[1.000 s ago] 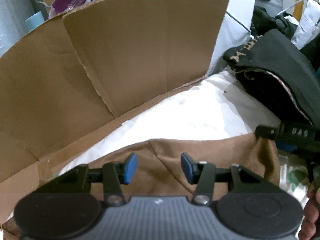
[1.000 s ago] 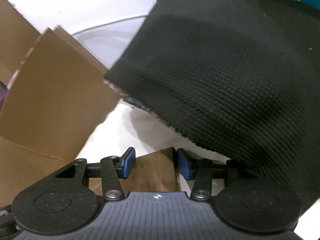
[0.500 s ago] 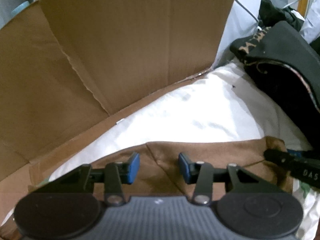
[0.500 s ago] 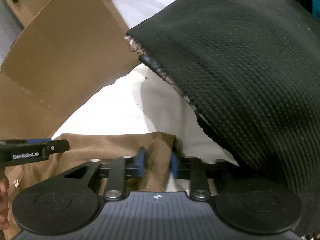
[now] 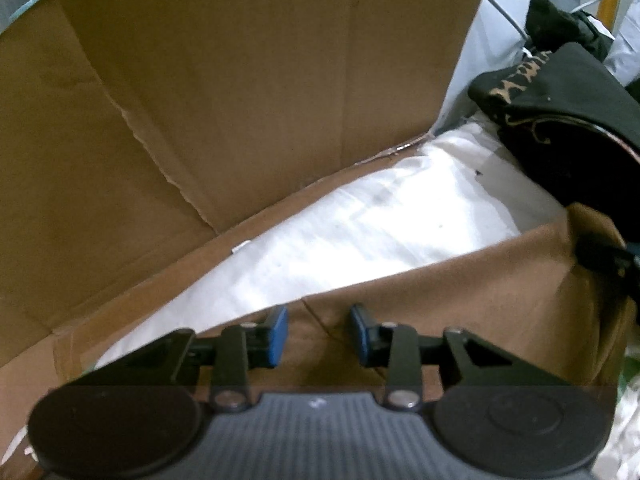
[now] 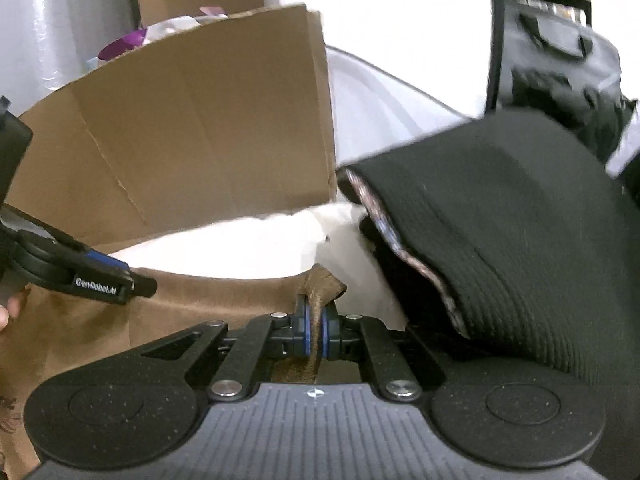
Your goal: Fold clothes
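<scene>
Far left, a tall brown corrugated cardboard panel [image 5: 240,100] stands at the back edge of the white sheet [image 5: 380,232] you are working on.

Your left claw [image 5: 318,334] sits low over the flat brown fabric garment [image 5: 460,312]. Its blue pads [image 5: 276,336] stand a moderate gap apart with nothing between them. The garment's upper edge runs just ahead of them, and a seam or crease passes through the gap. The right wrist view does not settle whether the pads touch the cloth.

The garment spreads across the near part of the sheet, its far right corner raised off the surface.

Your right claw [image 6: 316,334] is clamped tight on that corner; a bunched tuft of brown cloth pokes up between the pads. In the left wrist view the same claw shows dark at the raised corner.

Further right, a folded black ribbed knit garment [image 6: 500,240] with gold lettering lies on the sheet, close beside the pinched corner.

Step in hand, as you can judge it: a fold of the brown garment, with one corner gripped and lifted and the other side not gripped.

Next move calls for: your left claw closing on the near edge or matching corner, so both ends travel together. Keep the raised corner clear of the black knit, and keep the cloth taut enough that the fold line falls straight.
</scene>
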A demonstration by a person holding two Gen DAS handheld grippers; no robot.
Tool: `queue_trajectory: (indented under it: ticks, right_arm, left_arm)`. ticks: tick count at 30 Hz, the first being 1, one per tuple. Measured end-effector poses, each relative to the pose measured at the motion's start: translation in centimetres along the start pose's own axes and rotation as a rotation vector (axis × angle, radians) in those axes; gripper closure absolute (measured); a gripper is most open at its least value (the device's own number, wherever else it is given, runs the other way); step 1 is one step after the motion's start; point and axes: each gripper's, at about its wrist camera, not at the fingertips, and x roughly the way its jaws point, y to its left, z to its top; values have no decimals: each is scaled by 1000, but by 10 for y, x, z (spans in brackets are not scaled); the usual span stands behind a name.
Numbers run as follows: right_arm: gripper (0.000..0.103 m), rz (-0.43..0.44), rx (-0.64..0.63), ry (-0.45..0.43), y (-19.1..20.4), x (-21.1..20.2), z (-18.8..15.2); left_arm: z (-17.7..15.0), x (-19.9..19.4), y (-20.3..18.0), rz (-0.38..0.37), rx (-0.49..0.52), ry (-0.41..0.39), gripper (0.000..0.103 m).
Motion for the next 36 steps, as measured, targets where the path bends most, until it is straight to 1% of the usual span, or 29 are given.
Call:
queue_trajectory:
  ticks: [5,7,8,10,11,14,15,17,21,24,28,33,36]
  right_arm:
    - [99,-23,-160,-28,13,10,13]
    - [99,-38,-225,5,15,20,16]
    - [99,-42,-251,41,15,27,17]
    - [96,-40,-263,86,13,35,17]
    - [94,-33,-261,83,11,33,17]
    - [72,-8,-236,40,9,13,17]
    - [70,8,-223,33,8,5,17]
    - [62,37,-197,17,3,-10,15]
    - [61,53,-183,-19,-6,-40,7]
    - [60,59,-146,-18,-12,-53,-3]
    - [60,62,-114,9,-18,-58,-18]
    - [60,65,-70,41,-27,-62,-34]
    - [60,82,-54,58,-26,-59,-42]
  left_arm:
    - [2,9,0,14,11,11,68]
    - [2,15,1,20,6,19,66]
    - [3,18,2,24,4,23,66]
    - [4,22,3,31,-3,31,65]
    - [5,22,2,36,-11,34,65]
    - [8,18,0,51,-22,35,66]
    - [8,15,0,54,-22,30,68]
    - [7,6,-1,49,-29,15,68]
    - [4,-12,-7,37,-23,-31,68]
    - [-2,-20,-15,37,0,-31,68]
    - [-7,-29,-25,43,27,-22,68]
    - [-9,-40,-31,48,30,-25,68]
    - [-11,-45,-33,45,28,-28,68]
